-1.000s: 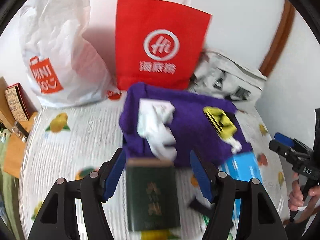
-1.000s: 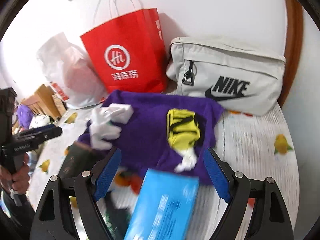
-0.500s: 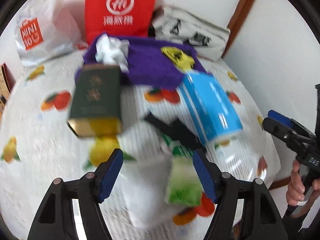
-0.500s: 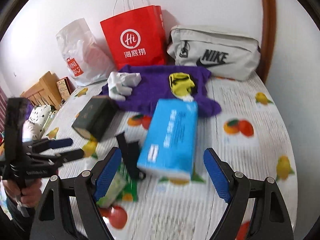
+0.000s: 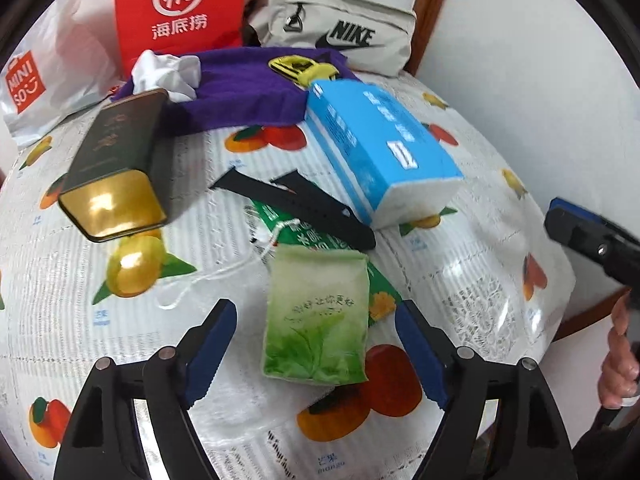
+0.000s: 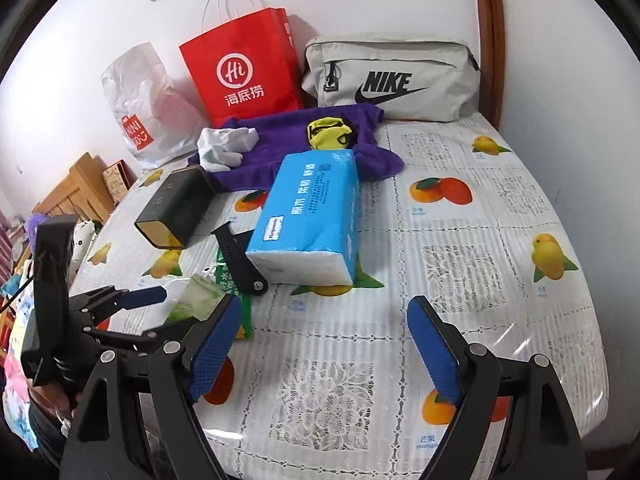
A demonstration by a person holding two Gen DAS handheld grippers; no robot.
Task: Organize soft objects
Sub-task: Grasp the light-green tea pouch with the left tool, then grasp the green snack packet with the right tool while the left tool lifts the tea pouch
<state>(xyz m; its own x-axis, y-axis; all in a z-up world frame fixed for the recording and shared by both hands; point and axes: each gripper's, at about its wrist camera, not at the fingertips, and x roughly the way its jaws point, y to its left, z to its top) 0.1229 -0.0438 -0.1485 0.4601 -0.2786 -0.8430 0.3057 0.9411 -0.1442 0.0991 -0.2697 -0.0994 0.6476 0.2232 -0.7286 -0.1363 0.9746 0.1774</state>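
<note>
A purple towel (image 5: 240, 88) (image 6: 280, 140) lies at the back of the table with a white cloth (image 5: 168, 74) and a yellow-black item (image 5: 300, 68) on it. In front of it are a blue tissue pack (image 5: 380, 144) (image 6: 312, 216), a dark green tin (image 5: 116, 160), a black strap (image 5: 296, 204) and a green pouch (image 5: 320, 316). My left gripper (image 5: 314, 312) hangs over the pouch with its jaws opening; the pouch lies between the fingers, untouched. My right gripper (image 6: 326, 304) is open over bare tablecloth, just short of the tissue pack.
A red paper bag (image 6: 240, 72), a white plastic bag (image 6: 140, 116) and a grey Nike bag (image 6: 392, 80) stand against the back wall. Wooden furniture (image 6: 80, 192) sits beyond the table's left edge. The fruit-print tablecloth (image 6: 480, 240) stretches to the right.
Both grippers have drawn back from the purple towel toward the near side of the table and dipped lower. The left jaws stand wider. The green pouch now lies between the left fingers.
</note>
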